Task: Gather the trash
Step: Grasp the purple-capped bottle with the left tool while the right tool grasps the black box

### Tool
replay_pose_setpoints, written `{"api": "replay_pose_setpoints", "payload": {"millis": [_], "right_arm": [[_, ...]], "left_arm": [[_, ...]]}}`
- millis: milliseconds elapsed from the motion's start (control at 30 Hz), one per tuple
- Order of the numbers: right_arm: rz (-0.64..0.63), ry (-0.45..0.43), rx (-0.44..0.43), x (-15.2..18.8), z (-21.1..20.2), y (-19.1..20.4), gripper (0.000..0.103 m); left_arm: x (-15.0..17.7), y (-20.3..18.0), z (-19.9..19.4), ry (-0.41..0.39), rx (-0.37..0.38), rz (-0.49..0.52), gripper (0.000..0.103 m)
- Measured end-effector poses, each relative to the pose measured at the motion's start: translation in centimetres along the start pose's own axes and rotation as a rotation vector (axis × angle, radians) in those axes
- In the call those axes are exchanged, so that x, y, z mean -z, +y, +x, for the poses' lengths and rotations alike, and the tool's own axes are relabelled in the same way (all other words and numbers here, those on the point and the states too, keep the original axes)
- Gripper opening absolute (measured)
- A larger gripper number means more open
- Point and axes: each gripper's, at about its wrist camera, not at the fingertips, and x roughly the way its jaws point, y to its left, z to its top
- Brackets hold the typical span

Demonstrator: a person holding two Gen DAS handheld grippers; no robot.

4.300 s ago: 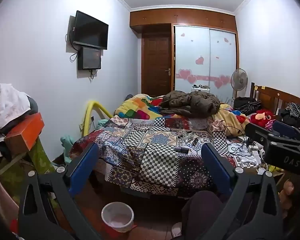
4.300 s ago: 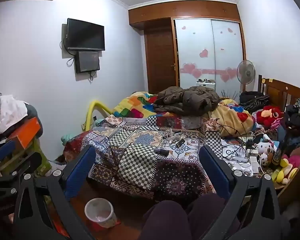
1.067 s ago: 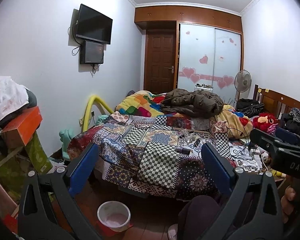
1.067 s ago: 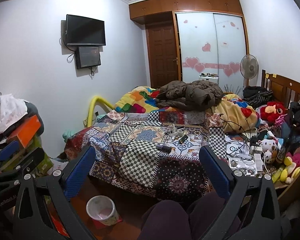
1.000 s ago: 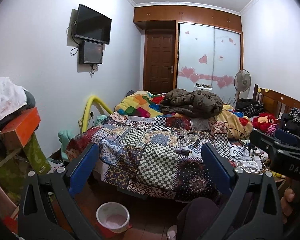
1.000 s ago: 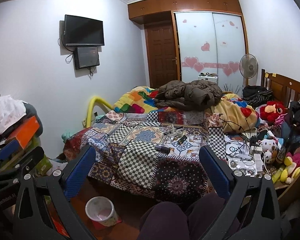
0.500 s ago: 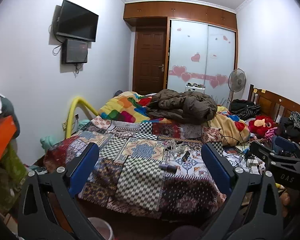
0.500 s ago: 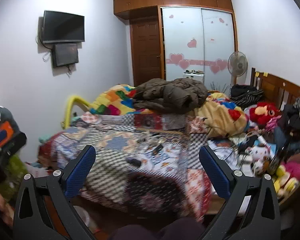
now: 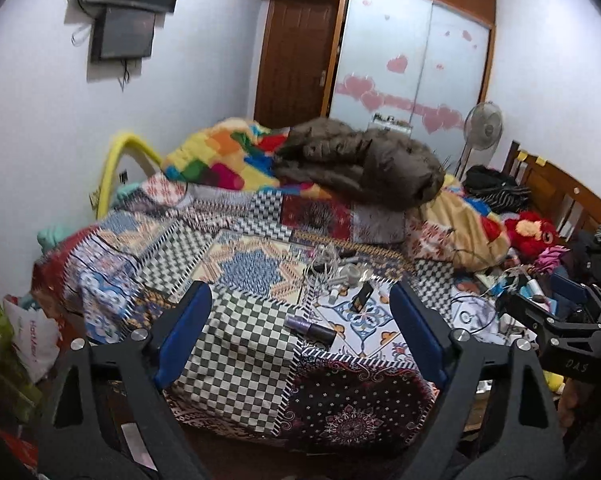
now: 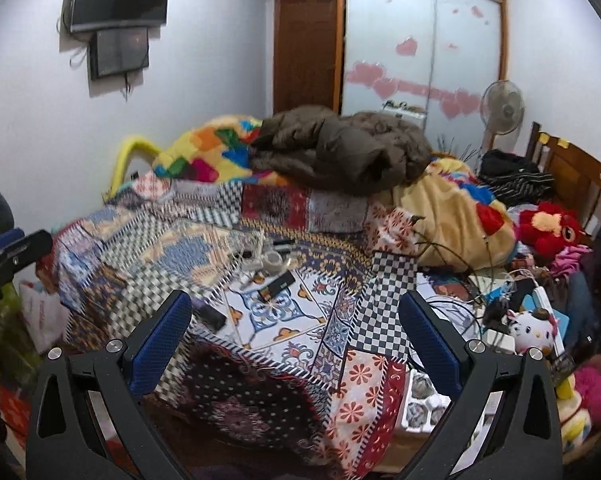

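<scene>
Two grippers face a cluttered bed (image 9: pixel 236 344) whose near edge runs across the lower middle of both views, the patchwork cover hanging over it. Bare cover lies at centre left of the left wrist view; the right side of both frames is crowded with cables, soft toys and boxes up to the wooden headboard (image 10: pixel 580 176). A brown coat (image 9: pixel 360 164) is heaped at the far side of the bed, upper centre.

Small litter sits in a loose cluster mid-frame: a tangle of white cable and small bits (image 9: pixel 332 268), a dark flat packet (image 10: pixel 278 284), and a purple-and-black tube (image 9: pixel 310 327) near the bed edge.

The left gripper (image 9: pixel 300 340) has just been narrowing its jaws a little, yet its blue pads stand wide apart with nothing between them, touching nothing; the tube shows in the gap beyond them. The right gripper (image 10: pixel 296 344) is likewise spread wide and empty, above the cover's lower corner.
</scene>
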Motion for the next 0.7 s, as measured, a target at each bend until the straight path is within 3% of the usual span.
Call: {"api": "replay_pose_setpoints", "payload": {"millis": [100,200,333,433,567,700], "right_arm": [[-0.02,0.04,-0.003,-0.1,3.2,-0.6,0.102],[-0.065,0.086,-0.016,0.0,6.6,-0.5,0.095],[-0.09,0.152,-0.057,0.0,10.6,-0.6,0.081],[-0.059,0.22,-0.135,0.1,14.3,-0.8,0.064],[-0.057,0.278,-0.166,0.9,18.2,-1.1,0.058],[0.03,0.356,-0.218,1.0,22.0,-2.0,0.054]], "left_arm": [[0.2,-0.1,3.9,0.053,-0.018,-0.013,0.09],[0.7,-0.1,7.6,0.141,-0.035,-0.048,0.09],[1.8,-0.2,12.8,0.245,-0.06,-0.064,0.09],[2.7,-0.3,15.8,0.302,-0.081,-0.071,0.084],[4.1,-0.1,19.7,0.374,-0.087,-0.09,0.079],[5.4,-0.3,22.4,0.415,-0.094,-0.114,0.078]]}}
